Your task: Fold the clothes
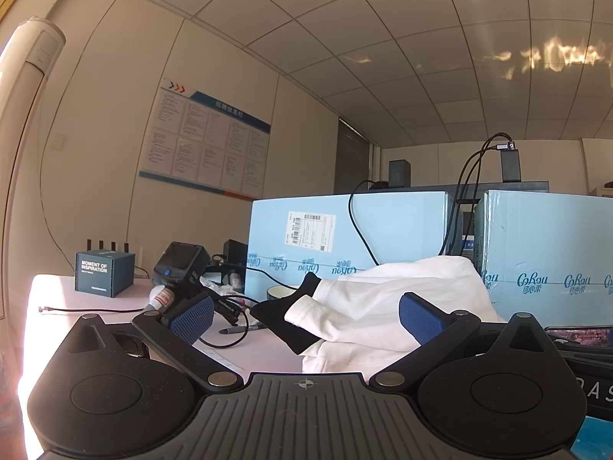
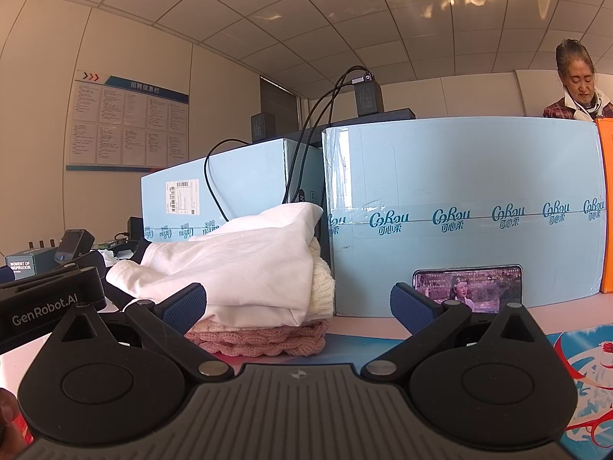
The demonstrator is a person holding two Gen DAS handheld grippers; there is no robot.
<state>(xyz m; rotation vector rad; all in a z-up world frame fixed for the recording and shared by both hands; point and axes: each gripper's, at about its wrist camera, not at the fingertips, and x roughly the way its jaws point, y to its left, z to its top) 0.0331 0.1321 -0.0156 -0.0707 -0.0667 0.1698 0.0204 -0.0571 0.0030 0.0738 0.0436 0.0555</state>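
Observation:
A stack of folded clothes sits on the table against light blue boxes. A white garment (image 2: 245, 264) lies on top, over a cream knit (image 2: 320, 291) and a pink knit sweater (image 2: 264, 339). The white garment (image 1: 383, 306) also shows in the left wrist view, with a black piece (image 1: 291, 314) sticking out at its left. My left gripper (image 1: 306, 318) is open and empty, just short of the pile. My right gripper (image 2: 299, 303) is open and empty, facing the pile's right end. The left gripper's body (image 2: 46, 303) shows at the left of the right wrist view.
Two light blue cardboard boxes (image 2: 459, 214) stand right behind the pile, with black cables (image 2: 306, 134) hanging over them. A phone (image 2: 467, 287) playing video leans on the right box. A pen (image 1: 241, 329), cords, a scanner device (image 1: 180, 264) and a small dark box (image 1: 103, 272) lie at left. A person (image 2: 578, 84) stands behind the boxes.

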